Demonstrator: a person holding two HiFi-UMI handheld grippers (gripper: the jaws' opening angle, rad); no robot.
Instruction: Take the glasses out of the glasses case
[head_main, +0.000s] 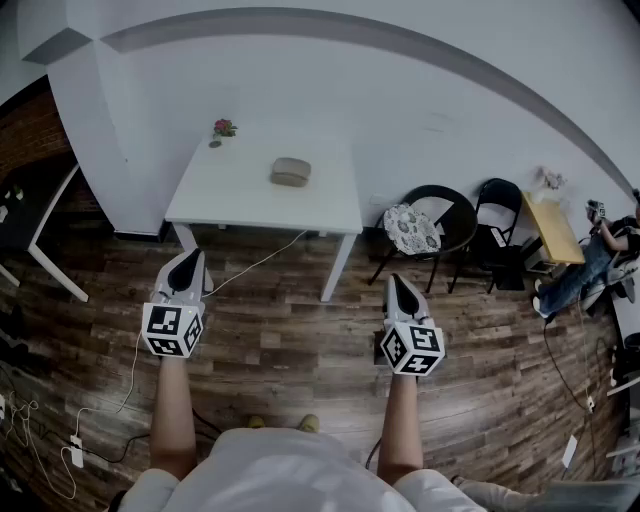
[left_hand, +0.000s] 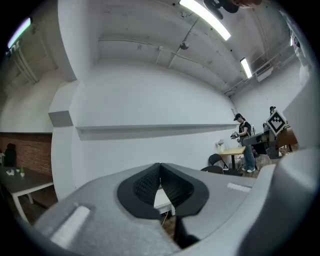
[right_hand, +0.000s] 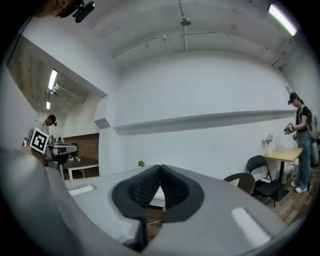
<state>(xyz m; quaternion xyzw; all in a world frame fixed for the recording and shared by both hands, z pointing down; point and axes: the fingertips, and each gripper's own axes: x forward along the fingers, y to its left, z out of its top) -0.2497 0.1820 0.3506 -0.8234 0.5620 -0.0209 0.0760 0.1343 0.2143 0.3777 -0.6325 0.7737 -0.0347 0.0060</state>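
Left hand-held gripper (head_main: 188, 262) and right hand-held gripper (head_main: 399, 285), jaws together and empty, held well short of counter (head_main: 240, 200) bearing closed glasses case (head_main: 291, 172), likely staged before approach.

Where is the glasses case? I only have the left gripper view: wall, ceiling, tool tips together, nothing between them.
Observer: In the head view, the glasses case lies on the white table, well ahead of the left tool. It looks closed.
Operator: Right tool holding anything?
Observer: No. The right tool has its tips together on nothing, as its own view shows.
Operator: Anything else on that table?
Observer: Only small flowers at the far left corner, clear of the case.
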